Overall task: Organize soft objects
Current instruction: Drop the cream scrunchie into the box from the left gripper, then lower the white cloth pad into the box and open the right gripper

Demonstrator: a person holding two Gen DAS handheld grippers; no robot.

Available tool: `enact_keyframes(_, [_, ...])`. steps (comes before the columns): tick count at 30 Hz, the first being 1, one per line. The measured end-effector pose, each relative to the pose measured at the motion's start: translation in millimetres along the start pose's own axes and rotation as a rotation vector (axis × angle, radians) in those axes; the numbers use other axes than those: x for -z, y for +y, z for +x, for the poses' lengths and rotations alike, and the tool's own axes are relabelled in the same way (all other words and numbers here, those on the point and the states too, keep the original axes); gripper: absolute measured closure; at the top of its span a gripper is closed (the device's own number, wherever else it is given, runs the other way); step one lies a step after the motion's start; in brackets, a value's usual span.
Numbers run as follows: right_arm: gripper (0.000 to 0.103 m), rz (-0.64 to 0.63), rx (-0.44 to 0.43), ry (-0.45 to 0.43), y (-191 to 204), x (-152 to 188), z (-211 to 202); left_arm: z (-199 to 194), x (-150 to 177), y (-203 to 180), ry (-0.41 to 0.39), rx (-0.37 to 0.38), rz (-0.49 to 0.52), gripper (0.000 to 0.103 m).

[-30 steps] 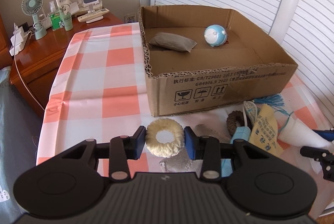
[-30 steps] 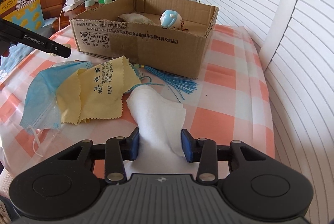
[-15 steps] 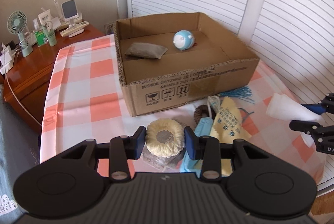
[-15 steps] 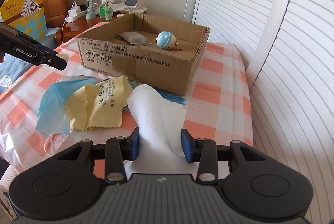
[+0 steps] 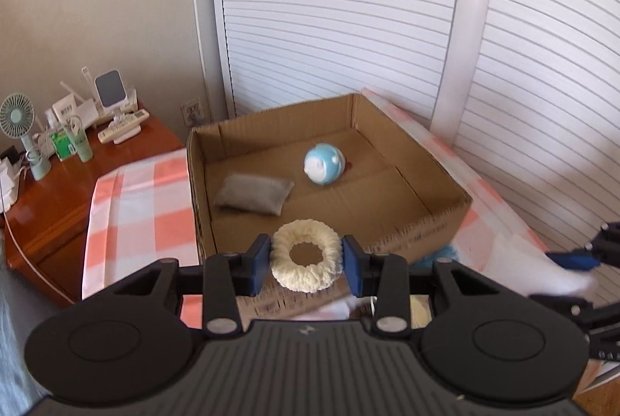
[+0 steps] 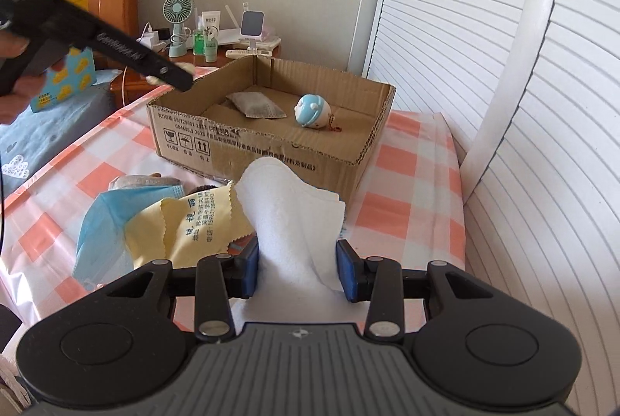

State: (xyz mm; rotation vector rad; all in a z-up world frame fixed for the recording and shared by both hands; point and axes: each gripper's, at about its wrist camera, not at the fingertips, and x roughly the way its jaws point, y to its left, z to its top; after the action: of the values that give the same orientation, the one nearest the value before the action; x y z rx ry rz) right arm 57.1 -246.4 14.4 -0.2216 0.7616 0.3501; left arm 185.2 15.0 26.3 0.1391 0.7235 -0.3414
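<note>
fluffy cream ring (image 5: 306, 255), folded white cloth (image 6: 298, 218)

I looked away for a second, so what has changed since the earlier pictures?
Both tongs rose off the table with their loads: the left tongs carried the fluffy ring up toward the box, the right tongs lifted the white cloth. The pouch and ball toy stayed put.

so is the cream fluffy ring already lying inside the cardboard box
No, the cream fluffy ring is clamped between the left gripper jaws, held up in front of the open brown cardboard box, not resting on its floor.
</note>
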Motion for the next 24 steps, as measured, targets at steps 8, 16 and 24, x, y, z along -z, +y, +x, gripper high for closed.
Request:
enact_keyframes(8, [0.058,-0.011,-0.006,-0.012,-2,-5,3,29,-17,8,-0.006,-0.082,-0.001,0.024])
enact_keyframes(16, [0.058,-0.010,-0.018,-0.019,0,-8,5,12,1,-5,0.002,-0.086,-0.004,0.007])
enact_keyframes(24, [0.058,0.010,-0.042,-0.023,4,-13,6,-25,43,-29,0.015,-0.130,-0.051,0.002])
